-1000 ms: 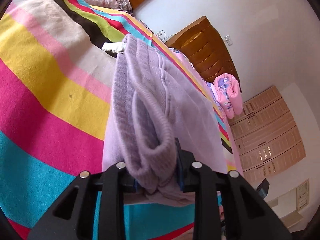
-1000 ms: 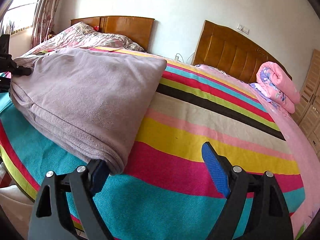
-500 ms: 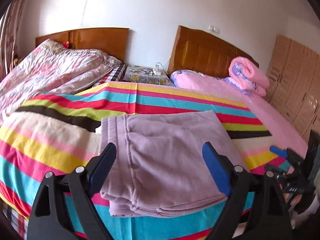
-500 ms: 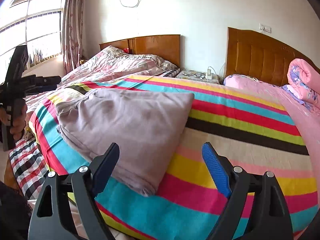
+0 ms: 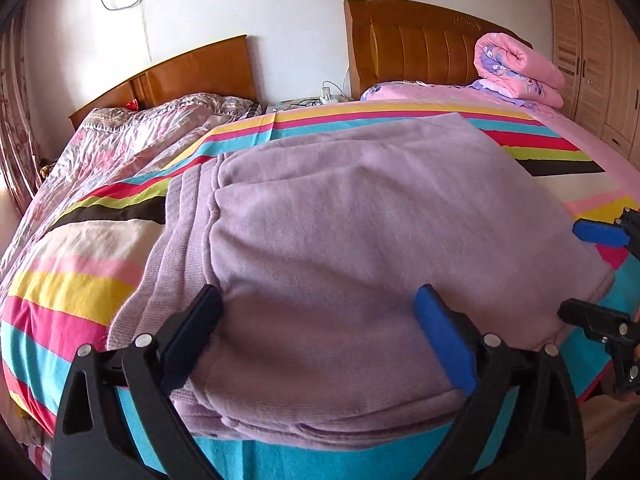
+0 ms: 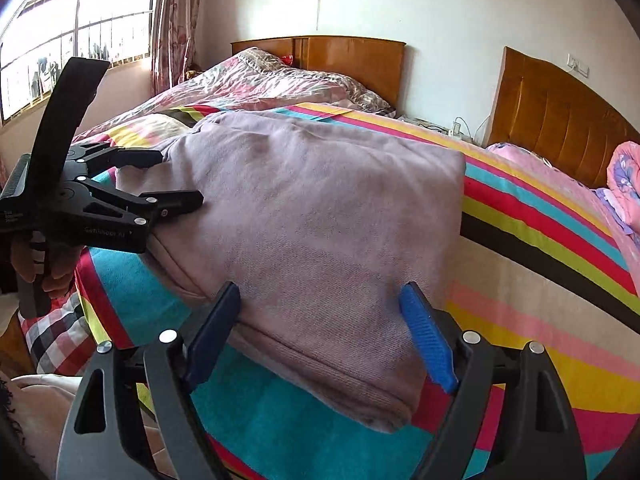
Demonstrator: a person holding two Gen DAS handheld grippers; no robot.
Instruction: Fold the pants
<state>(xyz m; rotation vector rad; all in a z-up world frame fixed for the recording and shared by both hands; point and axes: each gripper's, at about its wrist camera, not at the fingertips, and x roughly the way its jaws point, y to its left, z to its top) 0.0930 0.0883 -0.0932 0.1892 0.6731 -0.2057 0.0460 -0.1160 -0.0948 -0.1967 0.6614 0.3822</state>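
Left gripper (image 5: 320, 336): jaws opening wide, nothing pinched; only soft cloth under and ahead of the two tips.
Right gripper (image 6: 320, 336): jaws closing a little, with a wide gap; pads press on nothing, though a corner of cloth sits between them.
Pants (image 5: 360, 240): purple, folded into a thick flat stack, right in front of both pairs of fingers, lying on the striped blanket (image 5: 68, 296).
Side near left fingers: the stacked folded edges and the ribbed band, just under and left of the tips.
Side near right fingers: the near right corner of the stack (image 6: 384, 412), low between the tips.
Long way of the stack: hard to tell; looks close to square, stretching from one gripper across to the other.
Nearer hand: about the same; each one at its own end.
Next move, a guess: fold looks done, or one more half fold from either end toward the other.
Farther out: pink rolled quilt (image 5: 516, 68) and wooden headboard (image 5: 416, 44), well past the fingers.
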